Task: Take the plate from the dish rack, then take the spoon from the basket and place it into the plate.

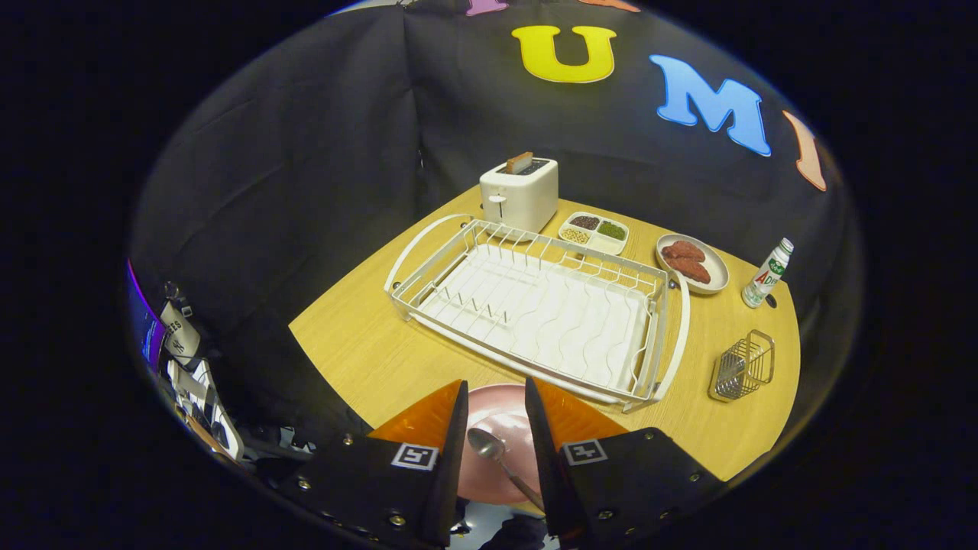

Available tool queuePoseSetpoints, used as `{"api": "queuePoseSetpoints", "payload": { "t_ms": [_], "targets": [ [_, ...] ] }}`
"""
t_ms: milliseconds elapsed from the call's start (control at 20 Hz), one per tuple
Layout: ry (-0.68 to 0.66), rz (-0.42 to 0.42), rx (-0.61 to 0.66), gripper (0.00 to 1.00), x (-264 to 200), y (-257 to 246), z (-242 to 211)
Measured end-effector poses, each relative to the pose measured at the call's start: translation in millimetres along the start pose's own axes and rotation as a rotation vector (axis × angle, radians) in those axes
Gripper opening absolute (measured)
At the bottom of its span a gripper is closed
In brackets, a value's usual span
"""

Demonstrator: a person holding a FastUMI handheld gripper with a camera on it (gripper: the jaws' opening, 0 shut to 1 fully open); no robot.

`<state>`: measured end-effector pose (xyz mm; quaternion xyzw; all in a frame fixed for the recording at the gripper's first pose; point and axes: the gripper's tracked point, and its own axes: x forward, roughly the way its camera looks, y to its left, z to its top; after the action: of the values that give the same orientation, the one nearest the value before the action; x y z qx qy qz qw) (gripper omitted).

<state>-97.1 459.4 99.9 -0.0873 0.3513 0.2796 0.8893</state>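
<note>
A pink plate [480,477] lies on the wooden table at its near edge, in front of the white dish rack [535,305]. A metal spoon [489,444] rests in the plate, bowl toward the rack and handle running back toward my right finger. My gripper [495,388] hovers over the plate, open, its two orange-and-black fingers on either side of the spoon. Neither finger presses on the spoon. The rack holds no dishes. The small wire basket [743,368] stands to the right of the rack with nothing visible inside.
Behind the rack stand a white toaster [519,195] with a slice in it and a sectioned dish of grains [594,231]. A plate of brown food [691,263] and a small bottle [767,273] are at the back right. Clutter lies off the table's left.
</note>
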Motion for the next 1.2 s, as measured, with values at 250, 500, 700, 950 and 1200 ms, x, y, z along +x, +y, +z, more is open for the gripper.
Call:
{"api": "queuePoseSetpoints", "payload": {
  "t_ms": [250, 500, 700, 950, 1200],
  "targets": [
    [-0.059, -0.019, 0.022, 0.45, -11, -12, 12],
    [-0.235, -0.127, 0.045, 0.45, -50, -57, 53],
    [-0.392, -0.259, 0.058, 0.45, -108, -116, 103],
    [-0.559, -0.358, 0.075, 0.45, -190, -172, 161],
    [-0.662, -0.413, 0.068, 0.45, -250, -203, 196]
  ]
}}
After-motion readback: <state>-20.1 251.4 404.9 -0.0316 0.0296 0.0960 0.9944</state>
